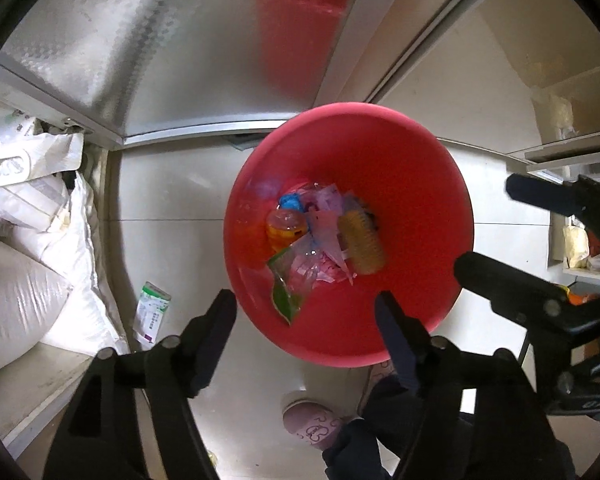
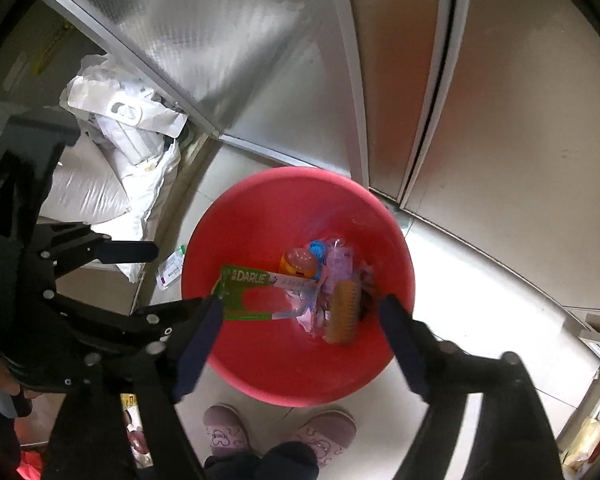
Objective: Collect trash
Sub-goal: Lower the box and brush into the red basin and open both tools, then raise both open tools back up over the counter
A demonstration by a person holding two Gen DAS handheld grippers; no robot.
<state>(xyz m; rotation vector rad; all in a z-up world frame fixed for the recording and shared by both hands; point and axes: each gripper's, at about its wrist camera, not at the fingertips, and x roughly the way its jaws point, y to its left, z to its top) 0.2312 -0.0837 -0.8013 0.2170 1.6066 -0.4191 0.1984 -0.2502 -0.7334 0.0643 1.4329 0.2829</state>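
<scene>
Above the red bin (image 2: 236,352), both grippers (image 1: 306,312) (image 2: 300,312) gape wide, empty.

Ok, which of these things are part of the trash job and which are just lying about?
Job:
- red bin
- green DARLIE packet, over the bin
- brush, orange bottle, wrappers inside
- small packet on the floor

Lying about:
- white sacks
- slippers

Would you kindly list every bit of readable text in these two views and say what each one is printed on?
"DARLIE": white letters on the green and clear plastic toothpaste wrapper in the red plastic basin.
Small white and green packet on the floor beside the basin: print too small to read.
White printed sacks by the wall: markings blurred, unreadable.
</scene>
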